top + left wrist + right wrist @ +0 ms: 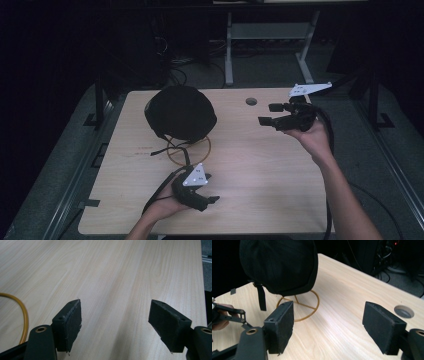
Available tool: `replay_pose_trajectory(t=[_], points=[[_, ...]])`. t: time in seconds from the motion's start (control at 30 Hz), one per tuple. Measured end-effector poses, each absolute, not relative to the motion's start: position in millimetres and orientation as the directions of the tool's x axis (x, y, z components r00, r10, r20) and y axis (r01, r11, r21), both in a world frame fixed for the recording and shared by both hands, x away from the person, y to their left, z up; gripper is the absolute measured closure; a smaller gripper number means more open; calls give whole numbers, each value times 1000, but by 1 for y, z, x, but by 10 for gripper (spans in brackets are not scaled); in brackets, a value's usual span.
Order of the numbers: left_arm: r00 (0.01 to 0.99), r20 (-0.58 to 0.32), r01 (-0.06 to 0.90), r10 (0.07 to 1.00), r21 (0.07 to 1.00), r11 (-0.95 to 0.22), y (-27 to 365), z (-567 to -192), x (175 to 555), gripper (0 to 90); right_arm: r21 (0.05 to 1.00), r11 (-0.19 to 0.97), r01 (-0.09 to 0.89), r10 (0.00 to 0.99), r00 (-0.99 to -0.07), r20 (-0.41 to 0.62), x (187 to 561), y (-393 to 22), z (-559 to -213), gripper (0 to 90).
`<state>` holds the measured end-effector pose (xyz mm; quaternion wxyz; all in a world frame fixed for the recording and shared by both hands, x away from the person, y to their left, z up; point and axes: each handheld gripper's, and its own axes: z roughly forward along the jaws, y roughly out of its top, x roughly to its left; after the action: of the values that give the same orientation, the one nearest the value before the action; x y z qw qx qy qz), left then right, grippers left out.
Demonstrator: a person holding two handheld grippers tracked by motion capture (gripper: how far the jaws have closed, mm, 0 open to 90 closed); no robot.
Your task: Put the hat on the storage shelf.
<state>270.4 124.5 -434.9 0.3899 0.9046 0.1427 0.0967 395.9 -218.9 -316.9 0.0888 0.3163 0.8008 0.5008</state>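
Approach is the step in hand: black cap [180, 112] sits on its yellow wire stand [308, 311] at eleven o'clock on the table [260, 170]. Right gripper [267, 114], jaws wide and empty, faces it from three o'clock; left gripper [212, 190] rests open at six. Next move likely calls for closing on the cap.

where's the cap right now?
The cap sits on a yellow wire stand at the table's far left in the high view, beyond the left gripper. In the right gripper view it is upper left, ahead of the jaws.
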Motion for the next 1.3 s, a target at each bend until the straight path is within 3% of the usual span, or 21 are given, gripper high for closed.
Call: replay_pose_trajectory(t=[1.3], points=[[930, 37, 216, 367, 752, -623, 128, -437, 273, 256, 813, 242, 529, 681, -690, 246, 361, -286, -387, 189]])
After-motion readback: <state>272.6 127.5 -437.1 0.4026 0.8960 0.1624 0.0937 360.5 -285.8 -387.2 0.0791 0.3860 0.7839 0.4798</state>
